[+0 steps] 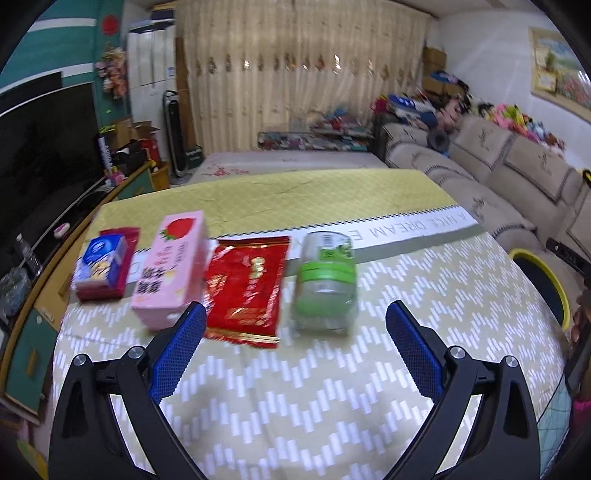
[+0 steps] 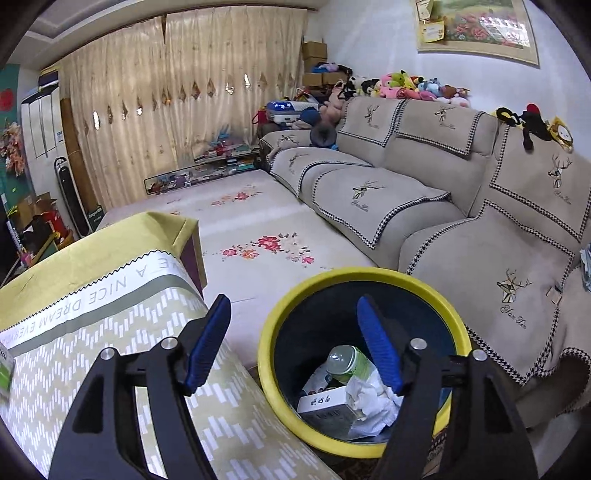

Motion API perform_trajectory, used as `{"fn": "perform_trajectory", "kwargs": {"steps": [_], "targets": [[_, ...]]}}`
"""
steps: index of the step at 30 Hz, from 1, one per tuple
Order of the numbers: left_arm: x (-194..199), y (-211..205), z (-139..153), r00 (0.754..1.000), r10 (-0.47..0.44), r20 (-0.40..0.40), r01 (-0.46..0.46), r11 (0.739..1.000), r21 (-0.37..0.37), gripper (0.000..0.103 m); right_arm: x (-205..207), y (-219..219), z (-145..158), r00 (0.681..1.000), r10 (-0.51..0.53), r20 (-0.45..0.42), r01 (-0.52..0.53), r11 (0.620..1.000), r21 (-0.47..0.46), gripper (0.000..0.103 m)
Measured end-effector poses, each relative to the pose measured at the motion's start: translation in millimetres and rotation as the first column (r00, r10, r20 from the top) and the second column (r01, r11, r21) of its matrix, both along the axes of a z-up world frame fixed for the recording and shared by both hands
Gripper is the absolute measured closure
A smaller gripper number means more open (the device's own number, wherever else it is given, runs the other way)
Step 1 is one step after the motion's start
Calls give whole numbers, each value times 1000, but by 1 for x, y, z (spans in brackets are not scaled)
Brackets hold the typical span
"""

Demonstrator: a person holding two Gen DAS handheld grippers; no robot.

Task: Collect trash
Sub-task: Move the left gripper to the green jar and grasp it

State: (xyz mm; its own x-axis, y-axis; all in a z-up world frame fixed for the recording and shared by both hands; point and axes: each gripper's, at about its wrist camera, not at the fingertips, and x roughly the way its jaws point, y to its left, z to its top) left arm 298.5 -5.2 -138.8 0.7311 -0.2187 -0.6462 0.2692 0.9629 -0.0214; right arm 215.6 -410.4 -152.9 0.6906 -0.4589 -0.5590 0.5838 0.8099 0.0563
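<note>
Left gripper (image 1: pixel 295 321) spread, empty, over the table (image 1: pixel 332 387); the jar (image 1: pixel 325 284) is blurred. Right gripper (image 2: pixel 293 314) spread, empty, above the bin (image 2: pixel 280 317), whose near rim its fingers hide.

Living room interior. Cream patterned curtains (image 1: pixel 303 74) are covering the far wall, daylight showing through their cut-outs. A beige sectional sofa (image 2: pixel 424 184) with deer-embroidered covers is running along the white right wall, plush toys (image 2: pixel 406 86) lining its back. A framed floral picture (image 2: pixel 480 26) is hanging above. A dark television (image 1: pixel 40 147) is standing at left, beside a white cabinet (image 1: pixel 149 70).
</note>
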Motion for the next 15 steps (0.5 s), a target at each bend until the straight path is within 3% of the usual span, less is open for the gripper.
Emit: {"fn": "perform_trajectory", "kwargs": {"steps": [8,15], "targets": [[38,-33,-2,996,-59,-65,63,995,72,7,-1,-6,0,1000,8,9,-8,999,38,34],[72,-41,-17,985,-52,-162,65,995,78,10,-1,-6,1,1000,19,5,-19,999,37,32]]}}
